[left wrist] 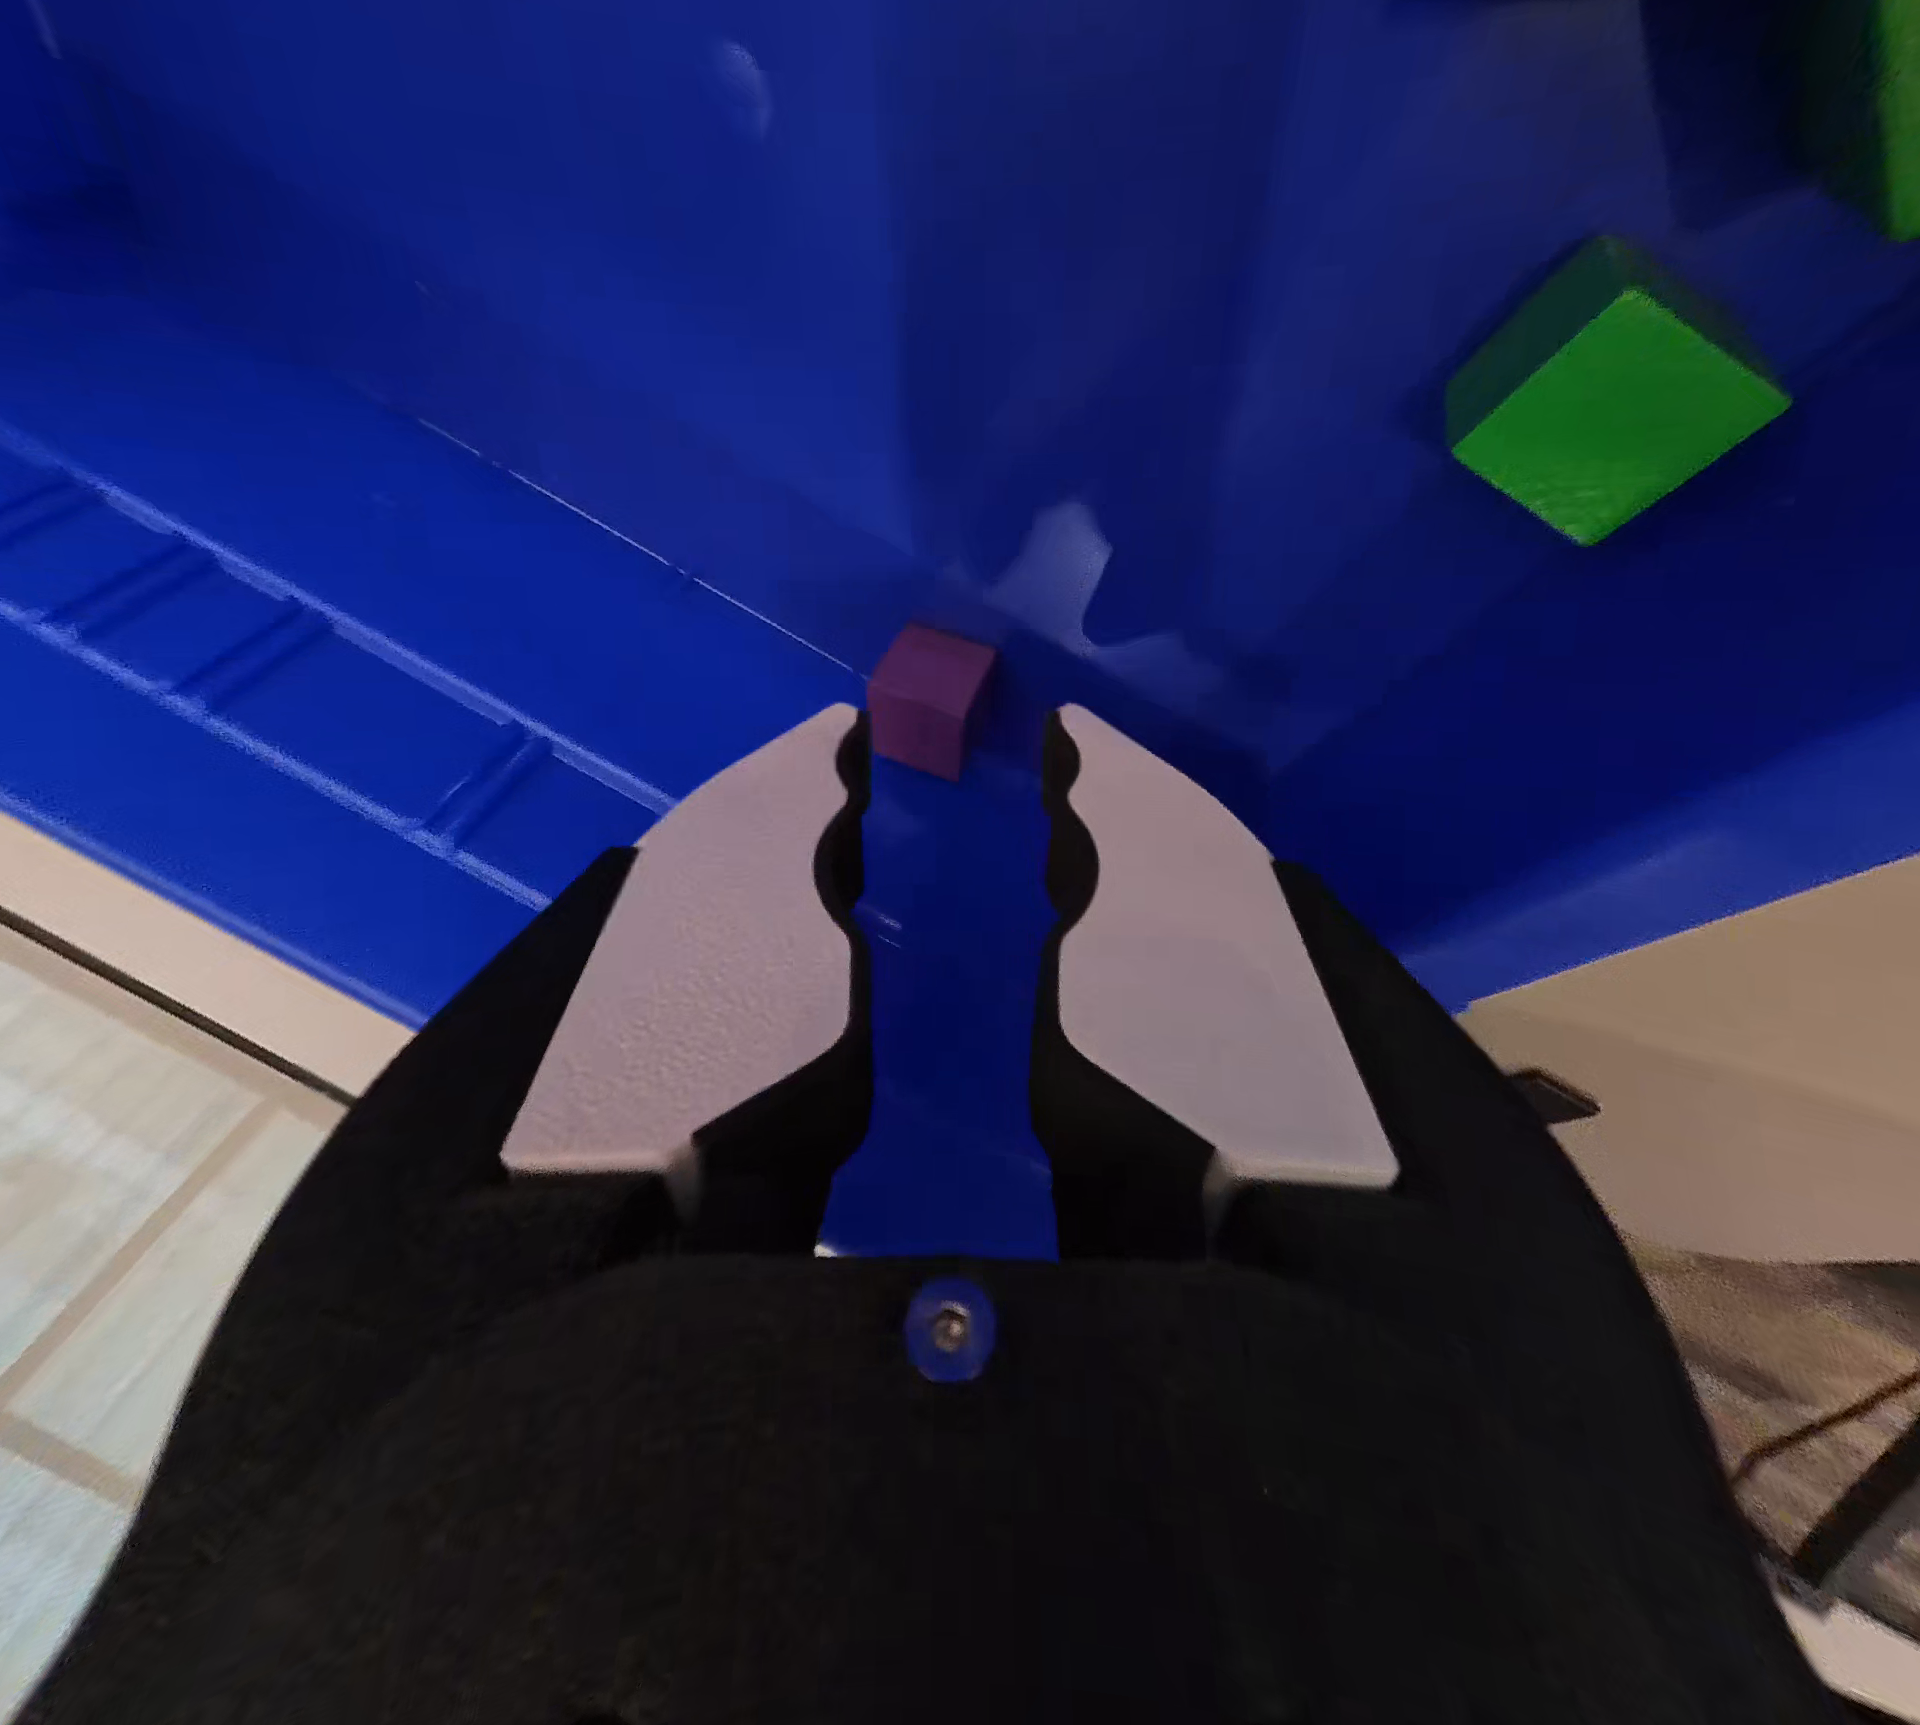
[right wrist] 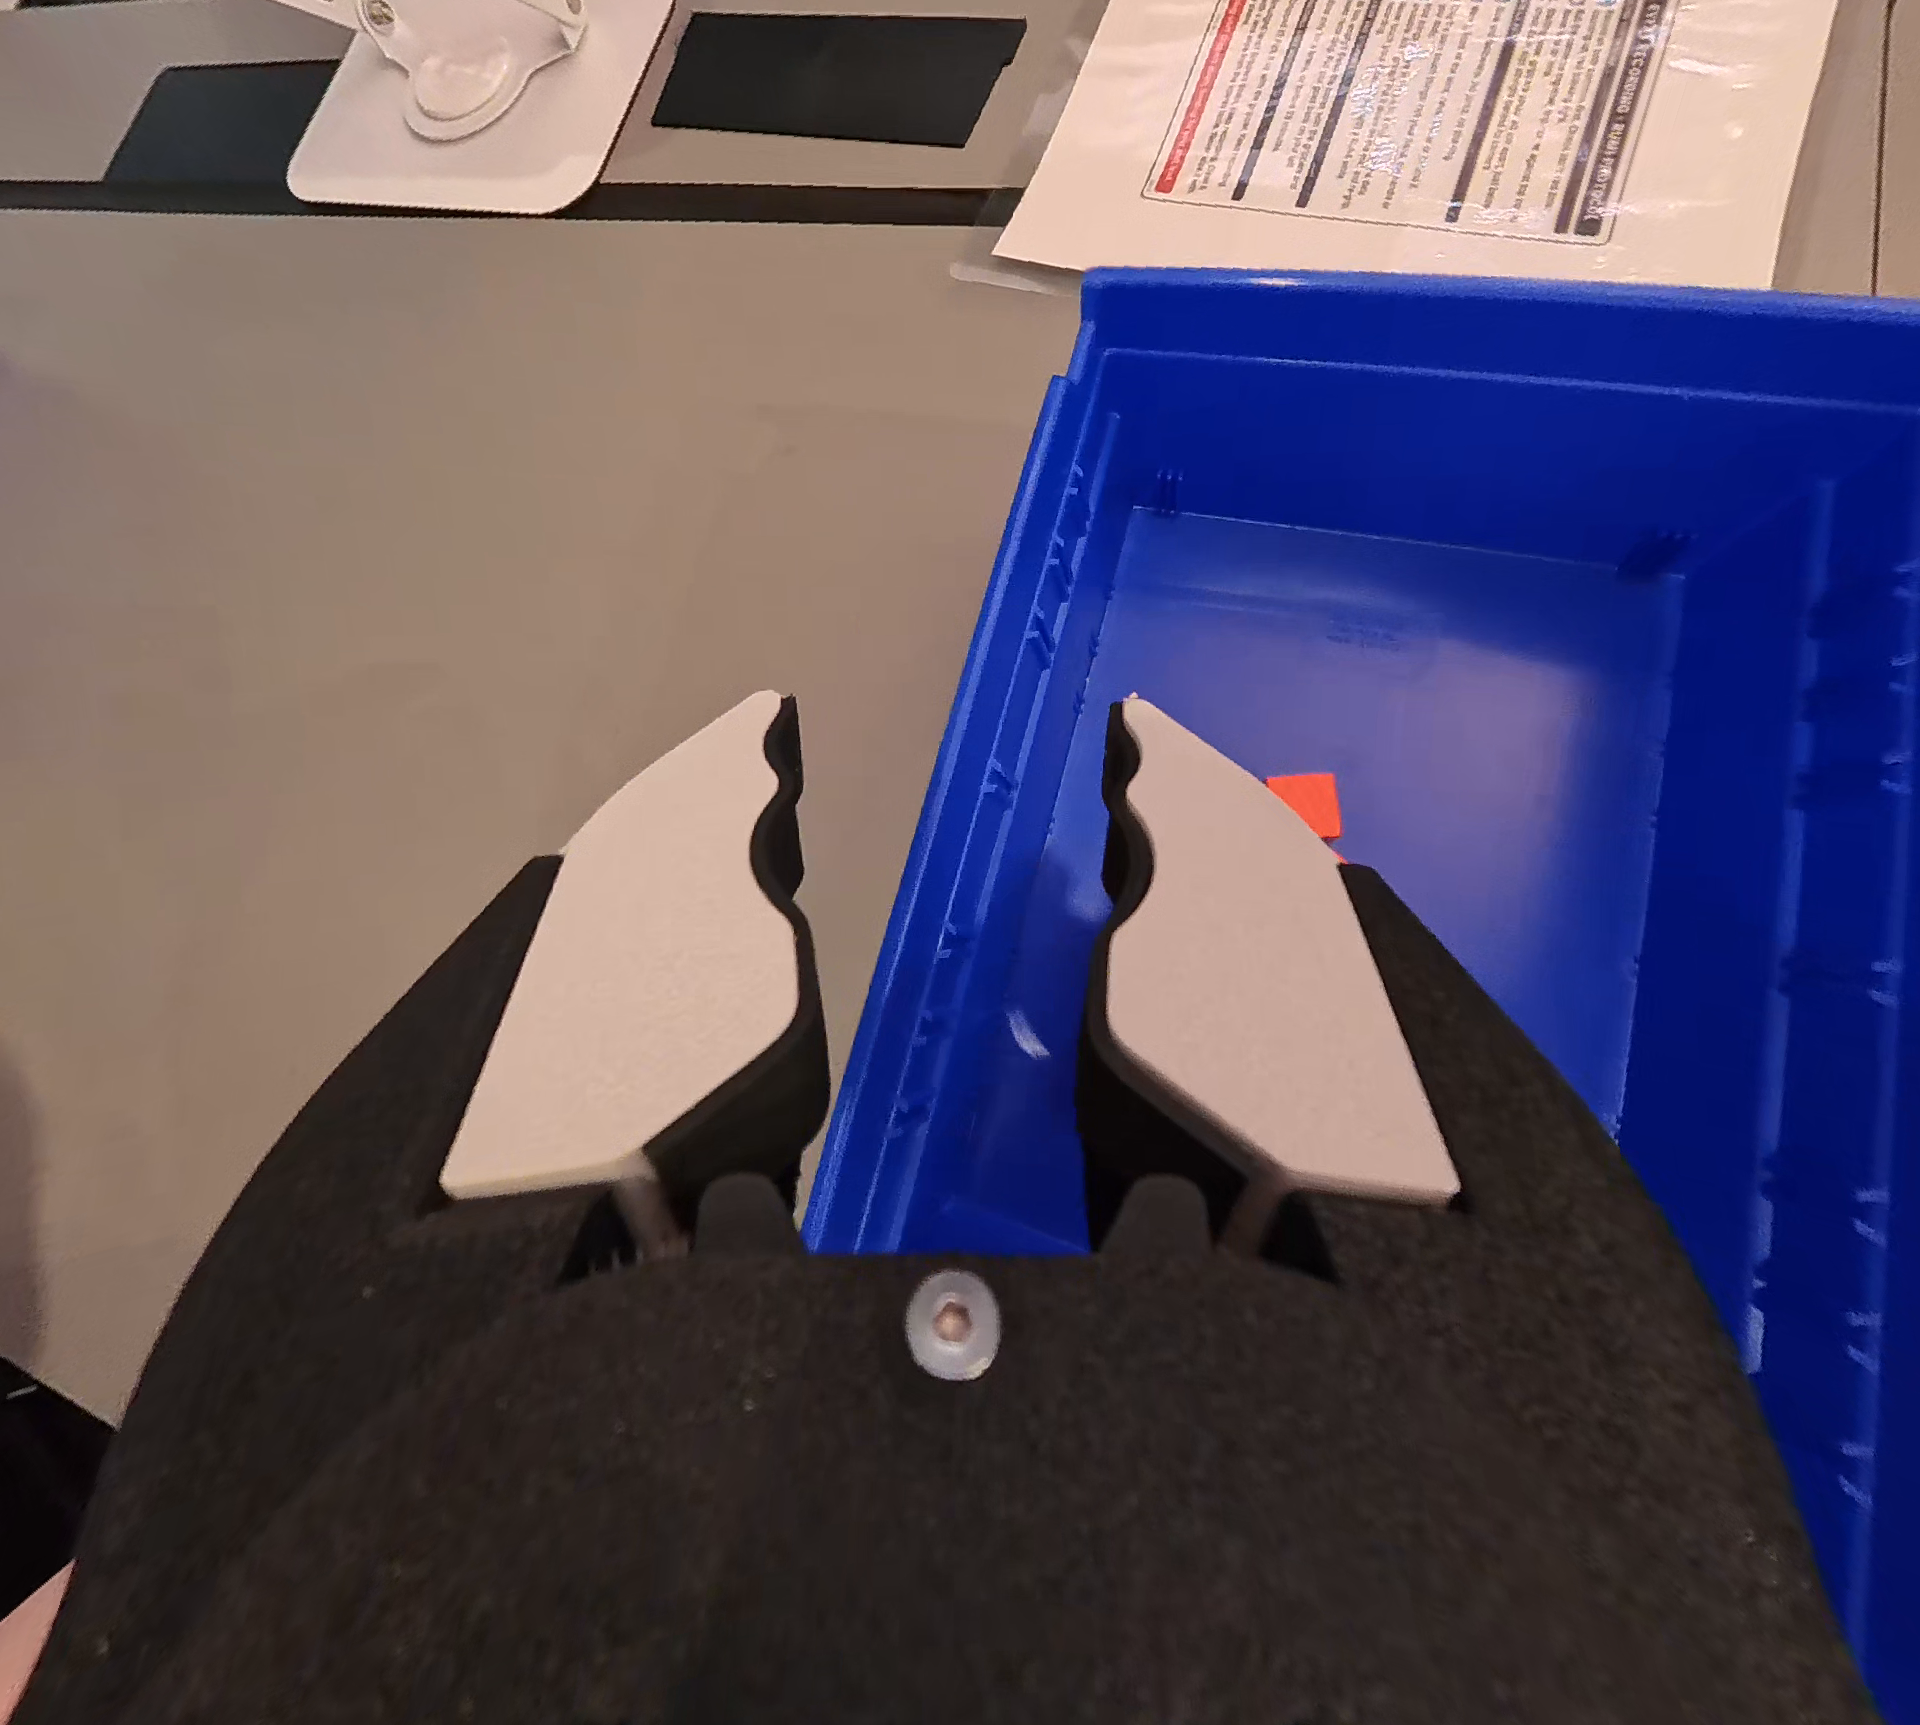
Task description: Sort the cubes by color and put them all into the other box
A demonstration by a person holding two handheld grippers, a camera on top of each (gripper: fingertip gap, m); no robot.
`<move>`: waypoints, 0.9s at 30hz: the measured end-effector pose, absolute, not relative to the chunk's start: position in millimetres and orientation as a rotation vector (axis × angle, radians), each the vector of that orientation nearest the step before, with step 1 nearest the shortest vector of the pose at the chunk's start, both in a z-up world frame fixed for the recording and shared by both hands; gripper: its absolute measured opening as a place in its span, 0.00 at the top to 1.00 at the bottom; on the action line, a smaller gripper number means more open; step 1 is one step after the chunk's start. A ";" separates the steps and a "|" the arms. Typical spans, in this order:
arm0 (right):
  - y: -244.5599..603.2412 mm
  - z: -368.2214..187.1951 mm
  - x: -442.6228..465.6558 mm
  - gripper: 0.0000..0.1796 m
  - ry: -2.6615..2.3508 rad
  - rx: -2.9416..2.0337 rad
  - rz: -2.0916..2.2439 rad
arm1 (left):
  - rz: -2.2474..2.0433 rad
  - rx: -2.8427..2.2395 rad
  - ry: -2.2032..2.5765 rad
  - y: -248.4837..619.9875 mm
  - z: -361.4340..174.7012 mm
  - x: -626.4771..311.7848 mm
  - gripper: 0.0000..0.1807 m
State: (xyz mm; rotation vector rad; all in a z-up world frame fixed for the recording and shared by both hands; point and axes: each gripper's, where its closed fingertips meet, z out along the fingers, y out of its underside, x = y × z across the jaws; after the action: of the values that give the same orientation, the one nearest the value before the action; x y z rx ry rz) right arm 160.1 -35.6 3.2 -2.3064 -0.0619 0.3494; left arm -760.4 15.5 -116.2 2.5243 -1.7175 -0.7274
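A grey table point(right wrist: 416, 532) fills the left of the right wrist view, with a laminated sheet point(right wrist: 1434, 96) at upper right and a white stand point(right wrist: 468, 86) at upper left. Lower right sits a blue box point(right wrist: 1455, 304) holding an orange cube point(right wrist: 1311, 800) on its floor; the right gripper point(right wrist: 951, 709) hovers over the box's left wall, fingers spread and empty. In the left wrist view another blue bin point(left wrist: 727, 221) fills the frame, green cubes point(left wrist: 1610, 408) at upper right. The left gripper point(left wrist: 954, 719) has its fingers parted and empty; a small purple cube point(left wrist: 928, 701) lies just beyond the tips, touching or nearly touching the left one. It seems nearest, a slight reach forward.
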 end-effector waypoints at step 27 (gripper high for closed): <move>-25.8 -1.3 130.0 0.71 -0.232 -2.372 0.353 | -1.247 2.524 -1.898 60.3 -45.9 -720.6 0.88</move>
State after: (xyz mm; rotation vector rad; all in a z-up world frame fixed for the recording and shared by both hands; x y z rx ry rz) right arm 130.0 -25.8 -1.3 -2.3721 -0.2324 0.3529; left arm -720.6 60.3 -45.9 2.5236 -1.8982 -1.2472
